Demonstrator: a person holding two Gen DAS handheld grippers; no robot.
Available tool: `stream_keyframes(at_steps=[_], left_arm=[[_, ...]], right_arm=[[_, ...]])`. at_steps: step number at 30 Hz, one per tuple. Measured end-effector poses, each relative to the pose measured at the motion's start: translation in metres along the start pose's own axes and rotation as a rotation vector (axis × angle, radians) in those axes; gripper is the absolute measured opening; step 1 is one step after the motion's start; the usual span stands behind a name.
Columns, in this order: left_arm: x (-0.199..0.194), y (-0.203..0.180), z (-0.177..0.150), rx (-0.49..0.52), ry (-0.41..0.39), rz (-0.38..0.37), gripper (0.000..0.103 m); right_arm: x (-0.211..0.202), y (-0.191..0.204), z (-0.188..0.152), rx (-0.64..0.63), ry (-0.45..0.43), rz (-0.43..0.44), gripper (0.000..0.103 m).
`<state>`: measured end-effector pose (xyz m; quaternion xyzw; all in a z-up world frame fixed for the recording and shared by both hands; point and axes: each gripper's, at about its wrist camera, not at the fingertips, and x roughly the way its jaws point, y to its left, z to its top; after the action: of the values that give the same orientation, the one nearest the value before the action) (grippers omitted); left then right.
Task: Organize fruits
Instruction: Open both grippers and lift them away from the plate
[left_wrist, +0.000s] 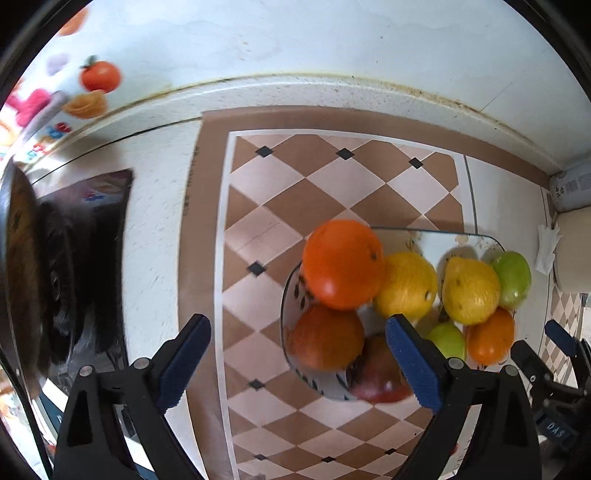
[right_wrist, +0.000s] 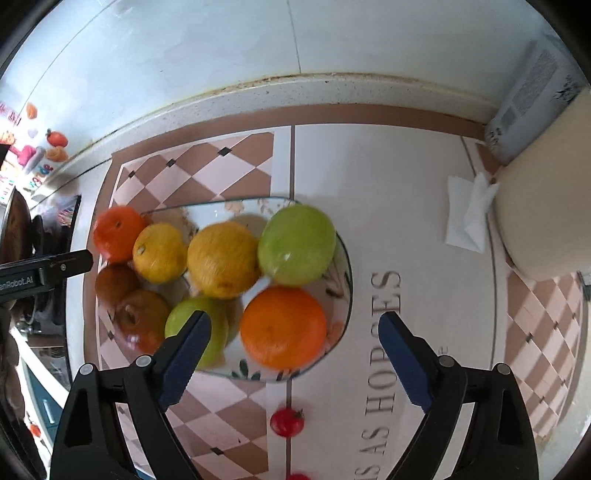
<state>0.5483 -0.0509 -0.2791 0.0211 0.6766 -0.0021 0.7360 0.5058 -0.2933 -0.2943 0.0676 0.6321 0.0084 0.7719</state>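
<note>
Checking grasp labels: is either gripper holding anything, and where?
Nothing held. Left gripper and right gripper both have jaws open and empty above the glass fruit plate.

Your left tool (left_wrist: 297, 332) points forward and down, its two blue-padded fingers (left_wrist: 184, 360) spread wide apart with nothing between them. Your right tool (right_wrist: 293, 330) is posed the same way, its fingers (right_wrist: 404, 363) equally parted and gripping nothing. In the right wrist view, one dark finger of your left tool (right_wrist: 70, 264) enters from the left edge, level with your right tool's reach.
</note>
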Motion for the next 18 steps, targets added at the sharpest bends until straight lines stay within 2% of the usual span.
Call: stream_keyframes(at_steps=[8,18], left_arm=[[-0.035,-0.006,-0.054,-0.012,-0.113,0.005,0.097],[-0.082,-0.014,-0.113,0.007,-0.251,0.01,0.097]], right_arm=[[-0.038,0.017,-0.038,-0.026,-0.074,-0.065,0.094],[-0.089,0.027,-0.079,-0.034,-0.158,-0.079,0.094]])
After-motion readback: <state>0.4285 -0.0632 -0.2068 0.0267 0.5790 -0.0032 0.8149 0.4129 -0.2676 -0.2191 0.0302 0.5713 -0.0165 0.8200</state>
